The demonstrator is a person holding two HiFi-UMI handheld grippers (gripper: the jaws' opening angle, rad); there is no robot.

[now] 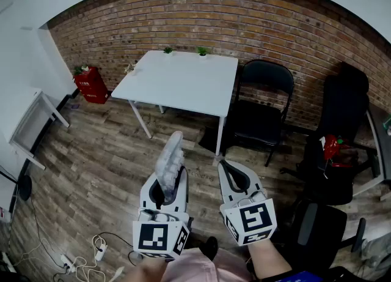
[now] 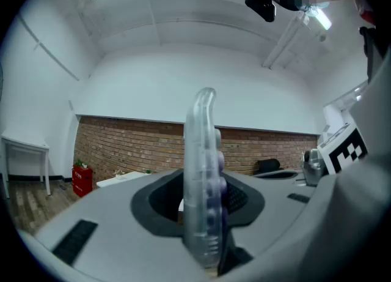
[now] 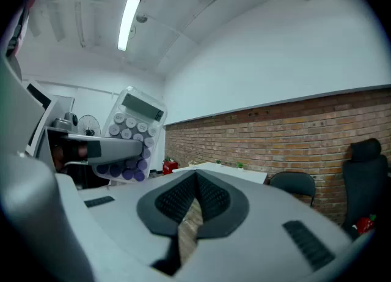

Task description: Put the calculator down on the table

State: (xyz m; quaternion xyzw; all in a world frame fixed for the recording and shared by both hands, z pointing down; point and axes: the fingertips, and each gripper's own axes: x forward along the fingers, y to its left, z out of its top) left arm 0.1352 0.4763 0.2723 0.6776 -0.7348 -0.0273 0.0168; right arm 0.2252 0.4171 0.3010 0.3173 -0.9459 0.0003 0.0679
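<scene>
One calculator [image 1: 170, 159], see-through, round keys, pinched tight between two jaws of left gripper [image 1: 165, 183]. Standing up on edge, poking out past jaw tips. Up in air over wood floor [image 1: 104, 164], not on table. One white table [image 1: 183, 82] ahead by brick wall [image 1: 275, 30], well apart from calculator. Two tiny plants on far edge: left plant [image 1: 167, 50], right plant [image 1: 202, 51]. Right gripper [image 1: 227, 167] just beside left one, jaws closed together at tips, nothing inside. Right of table: one folding chair [image 1: 264, 100], one office chair [image 1: 345, 134]. One red box [image 1: 90, 84] left of table.
</scene>
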